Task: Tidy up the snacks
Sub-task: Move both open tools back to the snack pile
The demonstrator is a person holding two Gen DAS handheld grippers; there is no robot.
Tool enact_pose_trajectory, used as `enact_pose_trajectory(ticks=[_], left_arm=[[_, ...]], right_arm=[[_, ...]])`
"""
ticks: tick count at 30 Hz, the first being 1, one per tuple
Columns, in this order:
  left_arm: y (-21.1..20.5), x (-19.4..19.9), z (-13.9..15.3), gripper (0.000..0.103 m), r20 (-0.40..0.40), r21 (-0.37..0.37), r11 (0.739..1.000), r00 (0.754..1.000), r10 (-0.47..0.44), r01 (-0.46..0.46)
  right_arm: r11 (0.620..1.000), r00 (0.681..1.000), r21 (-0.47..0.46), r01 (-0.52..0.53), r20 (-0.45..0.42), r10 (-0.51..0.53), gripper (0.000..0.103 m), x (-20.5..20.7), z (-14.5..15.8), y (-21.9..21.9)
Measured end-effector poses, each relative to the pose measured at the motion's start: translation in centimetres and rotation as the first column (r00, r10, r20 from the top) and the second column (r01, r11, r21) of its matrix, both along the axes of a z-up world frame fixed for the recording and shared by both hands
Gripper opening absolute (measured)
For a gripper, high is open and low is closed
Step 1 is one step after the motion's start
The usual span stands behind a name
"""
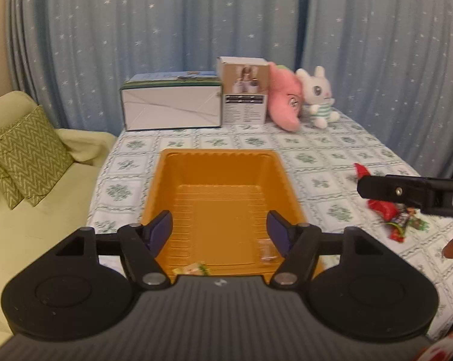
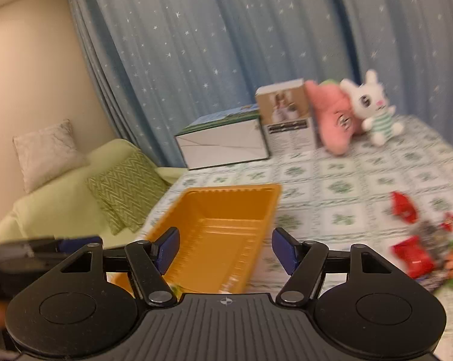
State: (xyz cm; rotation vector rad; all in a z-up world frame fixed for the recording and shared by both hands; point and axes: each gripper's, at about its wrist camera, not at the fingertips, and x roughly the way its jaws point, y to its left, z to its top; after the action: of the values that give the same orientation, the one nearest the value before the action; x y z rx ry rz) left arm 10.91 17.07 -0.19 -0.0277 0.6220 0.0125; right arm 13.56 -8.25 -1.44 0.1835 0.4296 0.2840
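Observation:
An orange plastic tray (image 1: 166, 168) sits on the patterned tablecloth. It holds a small yellow-green wrapped snack (image 1: 192, 269) and a clear wrapped piece (image 1: 267, 251) near its front wall. My left gripper (image 1: 219, 230) is open and empty, above the tray's near end. My right gripper (image 2: 225, 249) is open and empty, over the tray's (image 2: 265, 192) right front corner. Red and mixed snack packets (image 1: 389, 213) lie on the cloth to the right, also in the right wrist view (image 2: 413, 257). The right gripper shows side-on in the left wrist view (image 1: 407, 194).
A white carton (image 1: 172, 105), a small product box (image 1: 244, 93), a pink plush (image 1: 286, 102) and a white rabbit plush (image 1: 318, 99) stand at the table's back. A light green sofa with a zigzag cushion (image 1: 25, 150) is to the left. Blue star curtains hang behind.

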Motion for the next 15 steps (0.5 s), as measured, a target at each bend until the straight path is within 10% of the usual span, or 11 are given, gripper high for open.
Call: enact_pose_trajectory(ticks=[15], left_arm=[[-11.8, -1.8, 3.8, 0.09, 0.052, -0.016, 0.978, 0.977, -0.209, 0.21]], right_arm=[[0.91, 0.91, -0.008, 0.415, 0.011, -0.415, 0.082, -10.7, 1.9, -11.8]])
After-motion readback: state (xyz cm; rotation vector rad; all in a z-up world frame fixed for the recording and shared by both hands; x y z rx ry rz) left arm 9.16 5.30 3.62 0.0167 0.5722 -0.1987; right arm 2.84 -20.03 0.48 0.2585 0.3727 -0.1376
